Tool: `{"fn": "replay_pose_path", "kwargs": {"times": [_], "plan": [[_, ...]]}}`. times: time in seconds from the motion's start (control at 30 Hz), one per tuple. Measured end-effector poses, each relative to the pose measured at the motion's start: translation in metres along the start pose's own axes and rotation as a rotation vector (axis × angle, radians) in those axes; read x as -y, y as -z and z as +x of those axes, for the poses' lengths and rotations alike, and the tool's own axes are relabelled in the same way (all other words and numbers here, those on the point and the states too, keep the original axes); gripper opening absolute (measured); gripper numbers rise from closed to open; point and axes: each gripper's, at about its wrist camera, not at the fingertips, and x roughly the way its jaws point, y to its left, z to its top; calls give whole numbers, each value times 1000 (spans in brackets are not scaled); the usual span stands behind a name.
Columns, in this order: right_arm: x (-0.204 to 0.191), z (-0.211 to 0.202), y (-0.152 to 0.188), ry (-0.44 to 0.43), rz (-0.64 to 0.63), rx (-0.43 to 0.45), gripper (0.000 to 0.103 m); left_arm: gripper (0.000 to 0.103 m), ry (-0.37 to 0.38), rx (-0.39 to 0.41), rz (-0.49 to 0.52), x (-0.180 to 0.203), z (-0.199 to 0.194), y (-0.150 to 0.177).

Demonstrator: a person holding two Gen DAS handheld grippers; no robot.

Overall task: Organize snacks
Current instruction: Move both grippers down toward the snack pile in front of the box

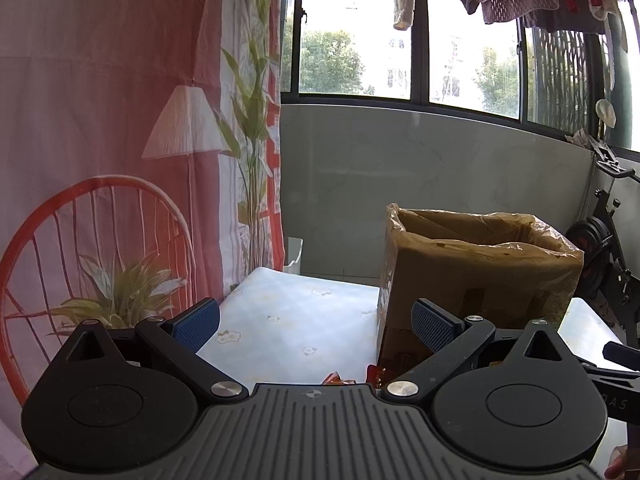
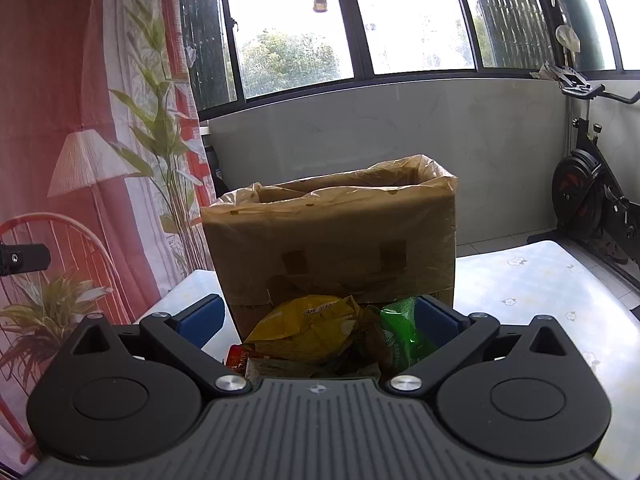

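Brown box [image 2: 332, 240], yellow bag [image 2: 308, 328], green pkt [image 2: 400, 328], floral-print tbl cover [image 1: 296, 320]

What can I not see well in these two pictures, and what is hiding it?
- Inside of the cardboard box: both views look at its side; the walls and plastic liner hide the contents.
- Snack packets: right wrist view, the right gripper body covers their lower parts; labels unreadable.
- Red packets: left wrist view, only tips show above the left gripper body.
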Motion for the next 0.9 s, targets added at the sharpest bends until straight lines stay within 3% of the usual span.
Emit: {"fn": "replay_pose_path", "kwargs": {"times": [0.27, 0.57, 0.8, 0.9], "plan": [[-19, 56, 38, -1, -26, -123, 103, 103, -48, -83, 12, -7, 37, 17], [-25, 85, 68, 31, -90, -252, 103, 102, -60, -178, 4, -16, 69, 39], [-22, 84, 78, 45, -94, -258, 103, 102, -40, -225, -17, -18, 84, 53], [-18, 83, 80, 43, -75, -264, 103, 97, -33, -243, -28, -19, 89, 58]]}}
